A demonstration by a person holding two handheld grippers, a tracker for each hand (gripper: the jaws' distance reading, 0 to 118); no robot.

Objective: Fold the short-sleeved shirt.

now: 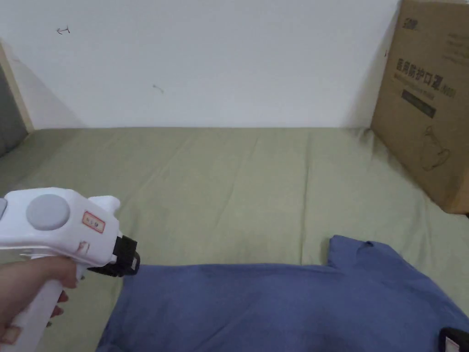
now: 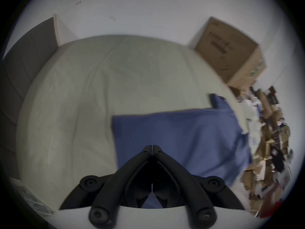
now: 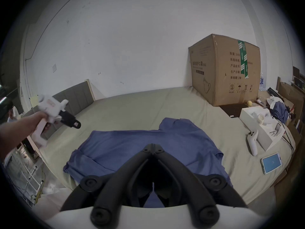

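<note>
**With both grippers clear of the cloth, the fold is between steps**

Your shirt (image 3: 145,148) lies partly folded on the bed (image 1: 220,183). Left gripper (image 2: 152,147) and right gripper (image 3: 153,145) hover with jaws together, holding nothing. Next, you must part the jaws and pinch an edge.

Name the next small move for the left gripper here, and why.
Probably open the left gripper and lower it onto the near corner of the blue shirt. Its jaws are closed on nothing, held above that corner, and the shirt lies flat on the bed in a long strip that likely needs another fold. The right gripper is empty too.
</note>
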